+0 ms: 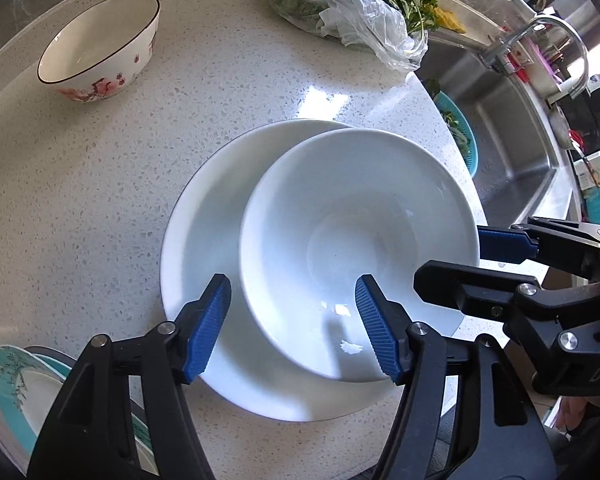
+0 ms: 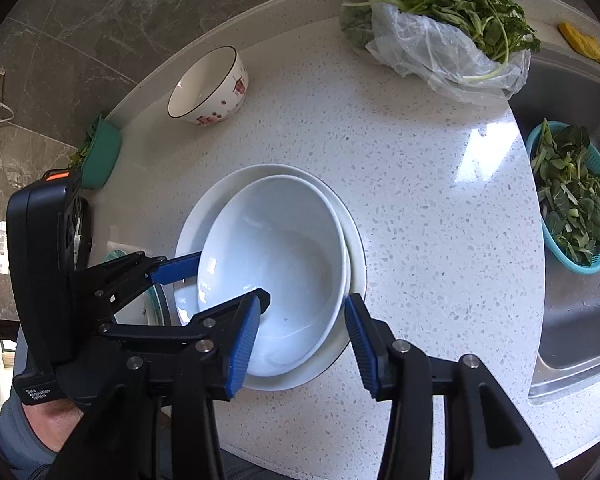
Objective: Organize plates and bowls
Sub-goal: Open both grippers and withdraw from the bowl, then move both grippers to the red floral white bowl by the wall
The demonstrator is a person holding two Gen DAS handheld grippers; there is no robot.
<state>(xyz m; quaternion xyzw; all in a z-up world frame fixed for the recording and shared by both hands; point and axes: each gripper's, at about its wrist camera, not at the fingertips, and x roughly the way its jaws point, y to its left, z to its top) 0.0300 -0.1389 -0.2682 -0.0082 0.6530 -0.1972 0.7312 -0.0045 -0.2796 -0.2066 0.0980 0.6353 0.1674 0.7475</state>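
A white bowl [image 1: 352, 248] sits inside a larger white plate [image 1: 204, 240] on the speckled counter; both also show in the right wrist view, bowl [image 2: 272, 256] and plate [image 2: 354, 236]. My left gripper [image 1: 292, 324] is open, its fingers astride the bowl's near rim. My right gripper [image 2: 300, 344] is open, its fingers astride the bowl's right rim; it shows at the right in the left wrist view [image 1: 460, 260]. A flowered bowl with a dark rim [image 1: 100, 46] stands at the far left, also in the right wrist view [image 2: 210, 86]. A teal-rimmed plate [image 1: 20, 388] lies at the near left.
A plastic bag of greens [image 2: 440, 28] lies at the back. A steel sink [image 2: 580, 300] at the right holds a teal colander of leaves [image 2: 572, 196]. A faucet [image 1: 556, 40] rises behind it. A green container [image 2: 100, 156] stands at the counter's left edge.
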